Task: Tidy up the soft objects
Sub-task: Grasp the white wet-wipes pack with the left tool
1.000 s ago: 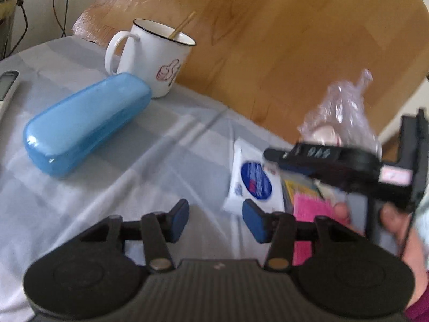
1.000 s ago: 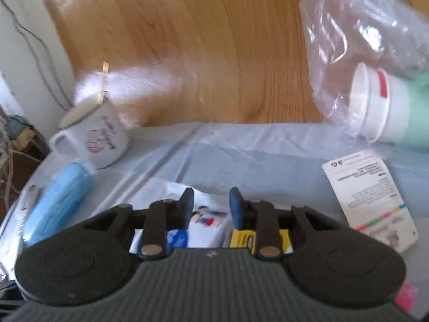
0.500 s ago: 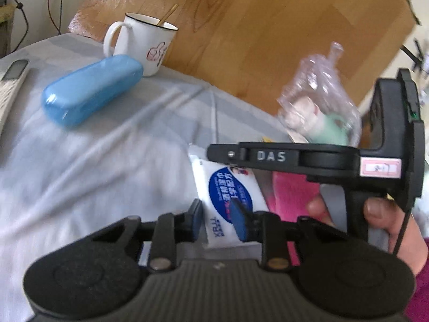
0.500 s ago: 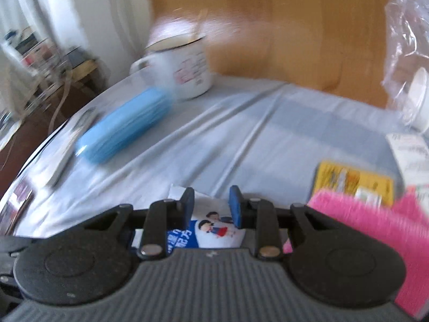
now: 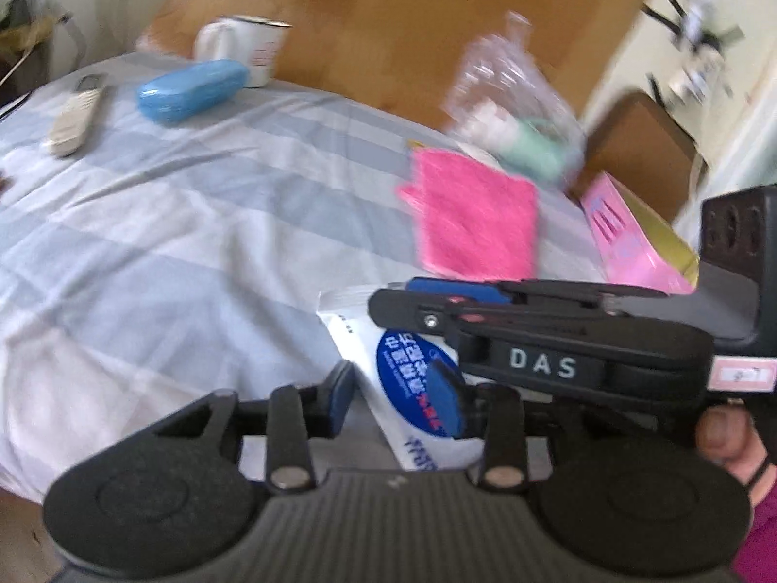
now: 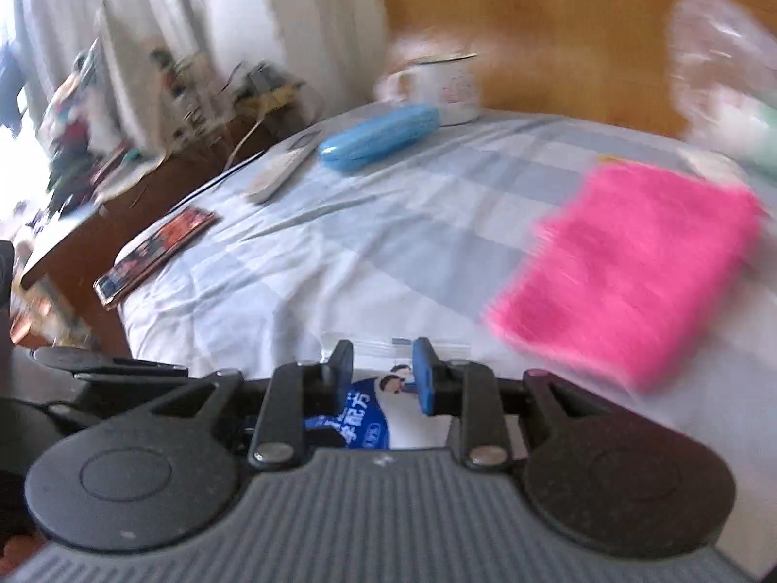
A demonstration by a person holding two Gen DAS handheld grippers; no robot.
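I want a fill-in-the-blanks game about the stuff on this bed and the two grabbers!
1. The fuzzy cloth lying flat on the sheet is ____ in colour.
2. The white mug stands right behind a long ____ case.
3. The white packet between the fingers of the left gripper has a big round ____ label.
4. The right gripper has the same ____ between its fingers.

Missing words: pink; blue; blue; packet

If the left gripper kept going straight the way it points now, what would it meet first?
The white and blue tissue pack. It already lies between the fingers of the left gripper, whose jaws are opening, so it comes first. Beyond it the right gripper crosses the path, though depth is hard to judge.
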